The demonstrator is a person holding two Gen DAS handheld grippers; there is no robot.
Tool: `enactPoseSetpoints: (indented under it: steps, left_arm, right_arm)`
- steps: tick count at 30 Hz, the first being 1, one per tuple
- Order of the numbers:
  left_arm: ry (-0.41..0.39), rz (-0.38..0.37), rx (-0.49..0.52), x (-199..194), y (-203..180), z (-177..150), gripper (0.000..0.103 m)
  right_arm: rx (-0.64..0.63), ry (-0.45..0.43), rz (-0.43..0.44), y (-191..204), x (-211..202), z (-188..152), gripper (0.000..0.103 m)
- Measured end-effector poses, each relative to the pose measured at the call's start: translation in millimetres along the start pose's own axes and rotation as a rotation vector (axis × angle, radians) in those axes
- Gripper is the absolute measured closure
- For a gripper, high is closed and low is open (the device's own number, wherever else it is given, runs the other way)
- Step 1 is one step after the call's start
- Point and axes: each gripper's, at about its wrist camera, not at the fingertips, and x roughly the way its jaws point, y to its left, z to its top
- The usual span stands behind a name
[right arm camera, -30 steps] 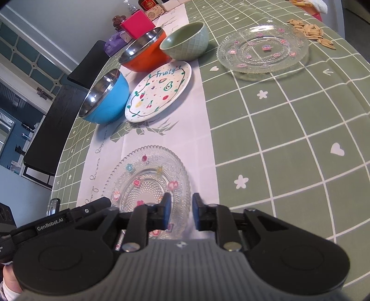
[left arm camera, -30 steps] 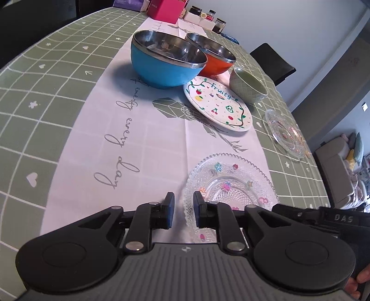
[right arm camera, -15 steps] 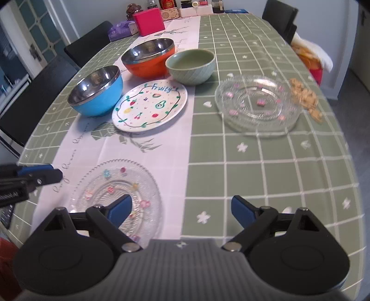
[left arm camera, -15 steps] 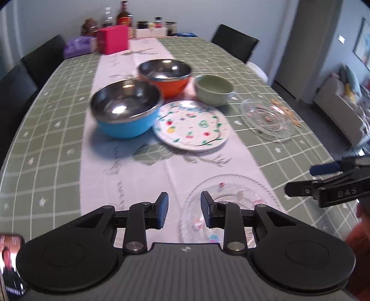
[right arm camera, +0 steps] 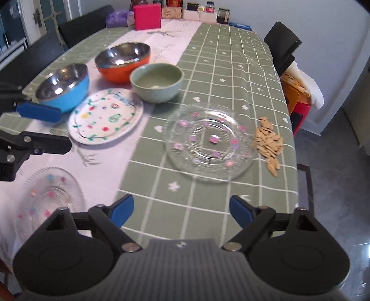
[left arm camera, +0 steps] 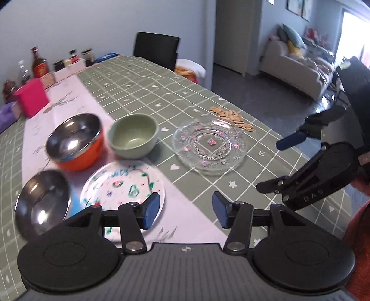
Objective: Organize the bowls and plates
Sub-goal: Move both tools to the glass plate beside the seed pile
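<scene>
A clear glass plate (right arm camera: 209, 141) with pink dots lies on the green cloth ahead of my right gripper (right arm camera: 181, 209), which is open and empty above the table. A second glass plate (right arm camera: 46, 196) lies at the near left. A painted white plate (right arm camera: 105, 117), a blue bowl (right arm camera: 63, 86), an orange bowl (right arm camera: 122, 60) and a green bowl (right arm camera: 157, 82) stand further back. My left gripper (left arm camera: 186, 209) is open and empty, above the painted plate (left arm camera: 122, 185). The far glass plate shows in the left wrist view (left arm camera: 209, 145).
A heap of seeds (right arm camera: 269, 142) lies right of the glass plate near the table's right edge. A pink box (right arm camera: 146, 16) and jars (right arm camera: 208, 10) stand at the far end. Black chairs (right arm camera: 283, 44) flank the table.
Both grippers have opened from nearly shut and risen. The left one swung right, from over the near glass plate to the painted plate. The right one faces the far glass plate.
</scene>
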Motion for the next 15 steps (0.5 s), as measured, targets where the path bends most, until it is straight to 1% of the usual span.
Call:
enactPoseSetpoints:
  steps: [2, 6, 8, 9, 11, 12, 13, 15]
  left_arm:
    - [0.02, -0.005, 0.061, 16, -3, 9, 0.038]
    - [0.064, -0.014, 0.126, 44, -2, 24, 0.038]
    - [0.116, -0.048, 0.098, 57, 3, 32, 0.038]
    - [0.126, -0.058, 0.084, 63, 7, 35, 0.038]
    - [0.139, -0.055, 0.082, 73, 12, 42, 0.039]
    - [0.145, -0.052, 0.083, 77, 14, 45, 0.04]
    - [0.161, -0.052, 0.082, 82, 16, 48, 0.04]
    - [0.18, -0.051, 0.09, 91, 18, 52, 0.044]
  right_arm:
    - [-0.002, 0.017, -0.001, -11, 7, 4, 0.021]
    - [-0.02, 0.028, -0.014, -27, 21, 12, 0.021]
    - [-0.014, 0.039, -0.006, -35, 29, 17, 0.021]
    - [-0.009, 0.041, 0.003, -39, 32, 19, 0.021]
    - [0.0, 0.044, 0.008, -47, 39, 24, 0.021]
    - [0.003, 0.045, 0.011, -50, 43, 27, 0.023]
    - [0.005, 0.05, 0.009, -54, 46, 30, 0.027]
    - [0.011, 0.058, 0.012, -59, 53, 35, 0.032]
